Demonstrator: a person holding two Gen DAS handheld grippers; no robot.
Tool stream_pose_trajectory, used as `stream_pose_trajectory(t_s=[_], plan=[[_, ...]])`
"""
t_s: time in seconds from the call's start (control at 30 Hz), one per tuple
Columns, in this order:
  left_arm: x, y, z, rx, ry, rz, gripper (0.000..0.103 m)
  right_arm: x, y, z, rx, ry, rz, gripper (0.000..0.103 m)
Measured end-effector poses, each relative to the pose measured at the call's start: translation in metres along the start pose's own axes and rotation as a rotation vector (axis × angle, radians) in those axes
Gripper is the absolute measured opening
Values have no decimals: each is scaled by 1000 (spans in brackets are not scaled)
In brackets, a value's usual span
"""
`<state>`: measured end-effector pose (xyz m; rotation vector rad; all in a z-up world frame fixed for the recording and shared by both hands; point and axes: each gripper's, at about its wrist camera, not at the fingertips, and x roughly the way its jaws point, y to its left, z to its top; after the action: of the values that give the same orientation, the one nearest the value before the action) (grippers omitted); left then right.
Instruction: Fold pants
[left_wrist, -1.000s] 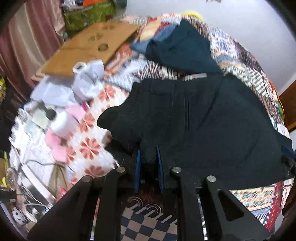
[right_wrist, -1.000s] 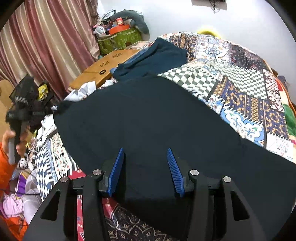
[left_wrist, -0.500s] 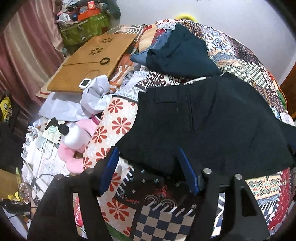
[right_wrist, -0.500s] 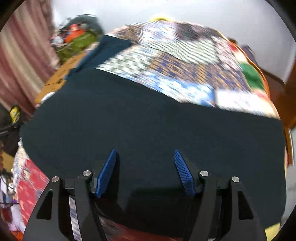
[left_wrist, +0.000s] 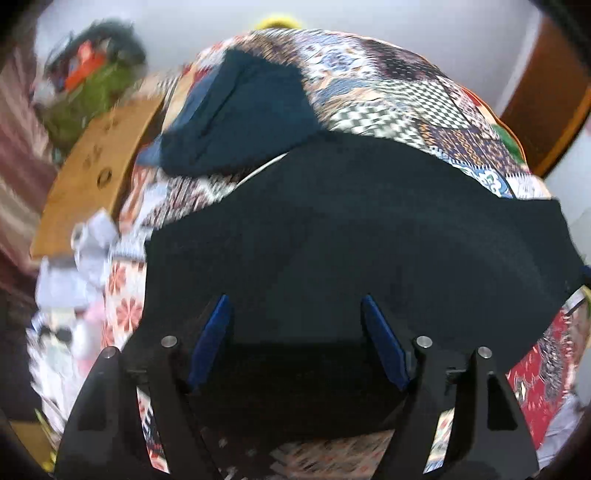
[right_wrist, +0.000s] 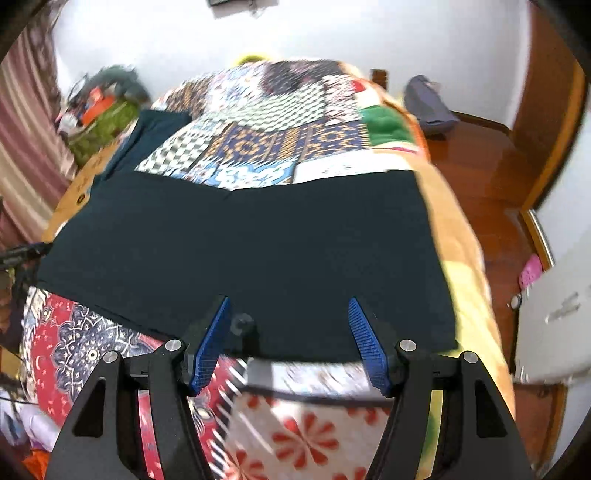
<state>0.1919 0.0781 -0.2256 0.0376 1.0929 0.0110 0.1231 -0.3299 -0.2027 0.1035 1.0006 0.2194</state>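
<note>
So on the left we've got the left gripper (left_wrist: 293, 332) with its fingers spread and nothing pinched — they've just been opening — hovering over the near edge of the pants (left_wrist: 351, 236), which lie flat across the patchwork bed (left_wrist: 406, 96) in a wide dark band. Over on the right, the right gripper (right_wrist: 288, 336) is the same deal, fingers spread and empty, just above the hem end of the pants (right_wrist: 258, 251). Looks to us like one fold is down and let go, so next we'd need both grippers pinching one end and carrying it over to the other, keeping the edges lined up.
</note>
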Motion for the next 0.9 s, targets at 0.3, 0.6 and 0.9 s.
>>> stream_pose_trajectory(t_s=[0.3, 0.6, 0.9], plan=[[17, -53, 30, 92, 18, -56, 76, -4, -33, -32, 202, -14, 34, 63], [25, -87, 36, 134, 25, -77, 77, 16, -57, -23, 377, -88, 87, 63], [29, -106, 43, 142, 30, -85, 83, 13, -79, -12, 409, -163, 53, 11]])
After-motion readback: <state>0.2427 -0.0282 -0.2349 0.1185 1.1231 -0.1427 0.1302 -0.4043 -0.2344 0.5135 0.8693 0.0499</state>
